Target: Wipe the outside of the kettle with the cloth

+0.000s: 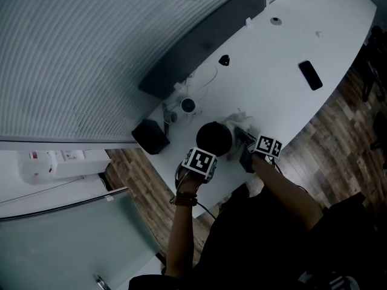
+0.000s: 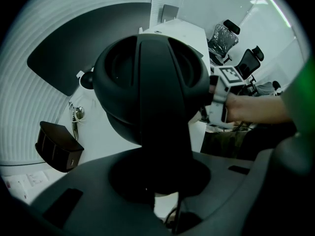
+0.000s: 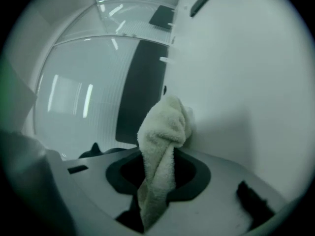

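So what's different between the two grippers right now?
The left gripper points straight down, jaws closed on the handle of the black kettle. The right gripper lies nearer level, jaws pinching a pale cloth. The left sits over the kettle, the right beside it. Both are gripping something.

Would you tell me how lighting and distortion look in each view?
Head view: dim, the table bowed by the lens. Left gripper view: fisheye with black corners, the kettle nearly a silhouette. Right gripper view: the cloth evenly lit, casting a soft shadow.
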{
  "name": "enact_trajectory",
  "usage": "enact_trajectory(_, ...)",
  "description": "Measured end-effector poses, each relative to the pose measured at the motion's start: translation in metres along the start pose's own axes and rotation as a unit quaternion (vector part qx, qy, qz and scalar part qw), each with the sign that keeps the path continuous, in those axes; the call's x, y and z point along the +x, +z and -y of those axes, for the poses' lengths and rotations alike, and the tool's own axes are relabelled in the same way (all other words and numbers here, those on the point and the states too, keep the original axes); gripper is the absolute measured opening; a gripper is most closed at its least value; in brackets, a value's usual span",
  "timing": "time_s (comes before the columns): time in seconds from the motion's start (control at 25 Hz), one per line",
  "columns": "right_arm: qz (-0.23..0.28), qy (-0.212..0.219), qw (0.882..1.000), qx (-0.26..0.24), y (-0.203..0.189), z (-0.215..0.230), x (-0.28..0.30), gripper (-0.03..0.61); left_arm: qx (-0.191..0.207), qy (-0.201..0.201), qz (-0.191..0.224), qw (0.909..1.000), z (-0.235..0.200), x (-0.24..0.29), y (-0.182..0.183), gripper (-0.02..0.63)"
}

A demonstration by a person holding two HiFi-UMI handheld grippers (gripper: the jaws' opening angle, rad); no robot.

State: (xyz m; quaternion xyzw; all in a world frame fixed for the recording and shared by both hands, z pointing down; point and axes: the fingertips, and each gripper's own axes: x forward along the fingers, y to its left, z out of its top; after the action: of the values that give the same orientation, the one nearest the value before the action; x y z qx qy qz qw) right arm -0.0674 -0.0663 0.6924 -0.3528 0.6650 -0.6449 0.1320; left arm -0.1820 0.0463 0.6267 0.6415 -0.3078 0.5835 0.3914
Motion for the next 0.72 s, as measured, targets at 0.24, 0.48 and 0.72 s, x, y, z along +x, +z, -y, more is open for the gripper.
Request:
enact_trajectory(0.24, -0.161, 0.19, 0.962, -0.111, -0.036, -0.123, -0.072, 0.098, 0.018, 0.01, -0.019, 0.9996, -0.008, 0.0, 0.001, 0.078)
enact_trajectory(0.48, -0.29, 0.152, 0.936, -0.131, -0.091, -0.129, -0.056, 0.098, 0.022, 0.001, -0.017, 0.9996, -0.002, -0.001, 0.002, 0.078)
enact_trajectory(0.72, -0.335, 0.138, 0.929, -0.071, -0.11, -0.109, -0.045, 0.098, 0.035, 0.011, -0.019, 0.9991, -0.006, 0.005, 0.002, 0.078)
